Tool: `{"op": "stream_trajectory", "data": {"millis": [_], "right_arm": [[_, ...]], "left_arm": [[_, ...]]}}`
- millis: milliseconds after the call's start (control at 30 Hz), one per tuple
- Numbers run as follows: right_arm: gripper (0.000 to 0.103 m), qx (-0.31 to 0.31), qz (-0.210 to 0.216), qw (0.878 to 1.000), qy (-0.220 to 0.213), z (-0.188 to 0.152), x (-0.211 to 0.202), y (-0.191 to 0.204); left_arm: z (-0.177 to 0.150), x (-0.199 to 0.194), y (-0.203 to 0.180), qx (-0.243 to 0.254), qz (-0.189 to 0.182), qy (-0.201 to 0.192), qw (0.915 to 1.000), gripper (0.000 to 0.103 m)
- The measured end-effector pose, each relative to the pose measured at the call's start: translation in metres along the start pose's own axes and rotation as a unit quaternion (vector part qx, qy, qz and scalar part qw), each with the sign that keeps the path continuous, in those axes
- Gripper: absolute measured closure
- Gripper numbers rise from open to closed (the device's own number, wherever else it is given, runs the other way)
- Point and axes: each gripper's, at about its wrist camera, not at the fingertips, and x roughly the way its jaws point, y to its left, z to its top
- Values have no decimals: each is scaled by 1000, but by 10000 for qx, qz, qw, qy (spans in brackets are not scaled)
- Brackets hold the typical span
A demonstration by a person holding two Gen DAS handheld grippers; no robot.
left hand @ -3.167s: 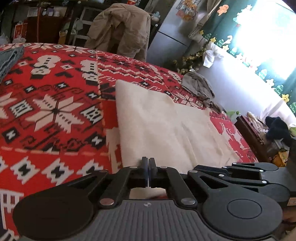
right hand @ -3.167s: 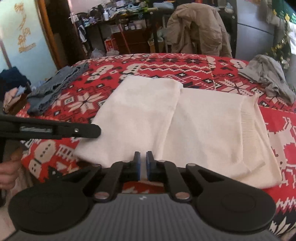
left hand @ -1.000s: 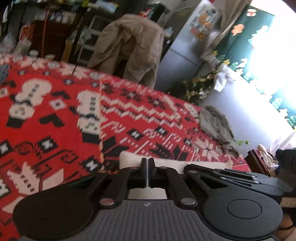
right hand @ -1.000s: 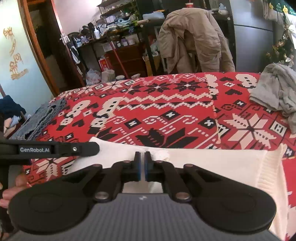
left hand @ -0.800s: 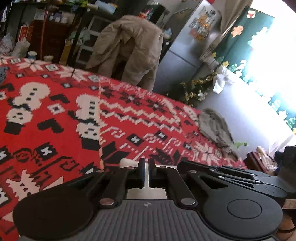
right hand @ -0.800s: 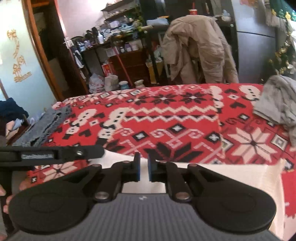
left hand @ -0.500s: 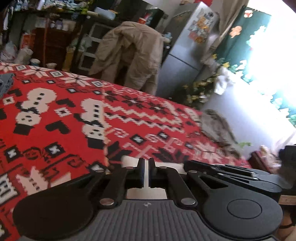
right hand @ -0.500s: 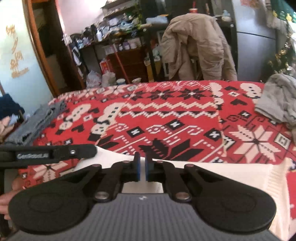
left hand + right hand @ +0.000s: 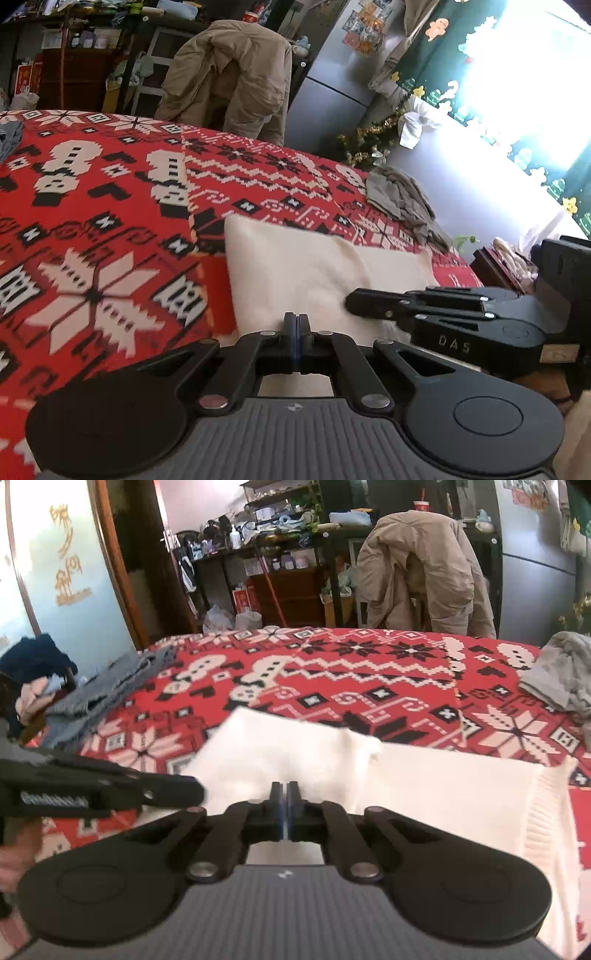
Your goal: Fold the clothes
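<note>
Cream knit garment (image 9: 303, 273) on red bedspread (image 9: 110, 221), folded, long axis across both grippers. Left gripper (image 9: 296, 328) closed, empty, over near-left edge; right gripper (image 9: 284, 801) closed, empty, mid near edge.

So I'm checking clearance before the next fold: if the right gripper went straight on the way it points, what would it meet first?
Most likely the cream sweater. The right gripper is shut and angled down over it, so it should land on that cloth well before the red patterned blanket. Depth is hard to judge.
</note>
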Motion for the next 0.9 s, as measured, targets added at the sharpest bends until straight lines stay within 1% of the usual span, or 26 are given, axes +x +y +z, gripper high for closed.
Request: {"op": "stream_trajectory", "data": {"millis": [133, 167, 200, 267, 300, 367, 467, 567, 767, 833, 867, 900], "right_arm": [[102, 74, -165, 9998, 29, -5, -19, -4], [96, 96, -207, 9997, 36, -6, -24, -5], [94, 124, -201, 9997, -51, -7, -30, -3], [93, 93, 4, 9998, -160, -5, -35, 7], [93, 74, 115, 9997, -210, -5, -38, 12], [93, -64, 236, 9996, -116, -4, -34, 25], [94, -127, 215, 9995, 195, -12, -22, 34], [94, -15, 212, 9997, 149, -24, -29, 28], [94, 109, 74, 9996, 266, -37, -56, 15], [90, 144, 83, 9997, 169, -36, -67, 19], [90, 161, 89, 9998, 114, -35, -73, 21], [90, 194, 143, 9997, 75, -34, -75, 24]], "left_arm": [[-2, -16, -7, 94, 36, -1, 9999, 101], [-2, -19, -9, 98, 22, -30, 9999, 100], [-1, -18, -11, 110, -4, -28, 9999, 100], [0, -16, -17, 135, -58, -18, 9999, 100], [-1, -13, -19, 198, -36, 64, 9998, 100], [-4, -5, -25, 334, 20, 244, 9991, 100], [-16, -5, -27, 617, 173, 359, 9973, 100], [-23, -17, -26, 710, 214, 399, 9964, 100], [-31, -35, -29, 622, 276, 484, 9965, 101], [-29, -40, -32, 524, 123, 433, 9976, 99], [-29, -41, -33, 477, 5, 402, 9981, 99], [-29, -39, -35, 476, 11, 421, 9980, 99]]}}
